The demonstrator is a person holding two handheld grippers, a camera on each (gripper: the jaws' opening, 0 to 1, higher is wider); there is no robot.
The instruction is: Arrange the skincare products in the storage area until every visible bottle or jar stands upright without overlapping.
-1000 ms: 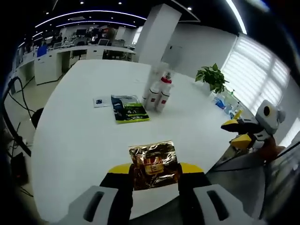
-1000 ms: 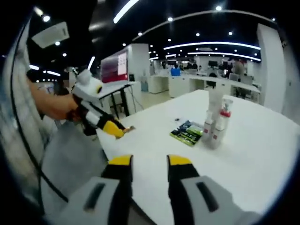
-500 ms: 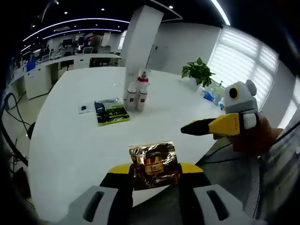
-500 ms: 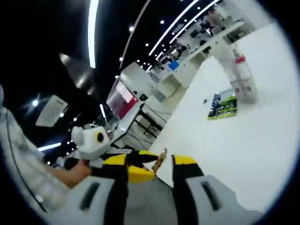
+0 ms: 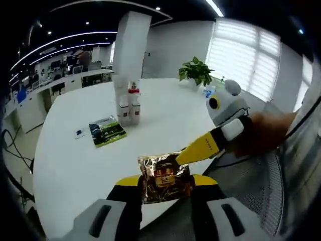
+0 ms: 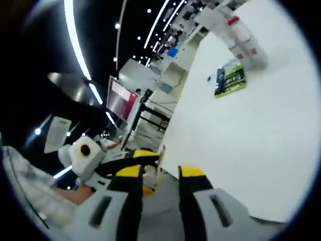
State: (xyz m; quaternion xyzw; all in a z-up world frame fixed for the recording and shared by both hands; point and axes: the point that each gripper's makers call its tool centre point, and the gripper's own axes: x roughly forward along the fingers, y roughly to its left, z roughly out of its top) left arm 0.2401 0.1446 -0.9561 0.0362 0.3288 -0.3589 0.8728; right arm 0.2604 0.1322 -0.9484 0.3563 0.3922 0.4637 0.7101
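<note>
Two grippers working at the near edge of the round white table point(image 5: 75, 165). Left gripper point(image 5: 164, 182) is clenching a crinkled gold-and-brown foil sachet point(image 5: 164, 176) between its yellow-tipped jaws, holding it upright just above the table edge. Right gripper point(image 5: 193, 149) is coming into the left gripper view from the right, its yellow jaw tips reaching the sachet's upper right corner; touching or just short of it, cannot tell. A hand point(image 5: 263, 133) is wrapping its grip.

Right gripper view is rolling hard, table standing nearly on edge. Right gripper point(image 6: 157, 173) is showing its jaws parted with a gap between them, nothing grasped. Left gripper point(image 6: 138, 163) is sitting just beyond them with the sachet point(image 6: 160, 159) seen edge-on as a thin strip.

Skincare products: white bottles with red caps point(image 5: 128, 104) are standing upright, packed together, mid-table in front of a white square column point(image 5: 129, 40). Same cluster point(image 6: 238, 40) is appearing in the right gripper view. Flat green-and-black packet point(image 5: 106, 131) is lying just beside the bottles, nearer the grippers; also seen point(image 6: 229, 78) in the right gripper view. Small white card with a dark print point(image 5: 80, 133) is lying next to the packet. Potted green plant point(image 5: 196, 73) is sitting at the far table edge by the blinds.
</note>
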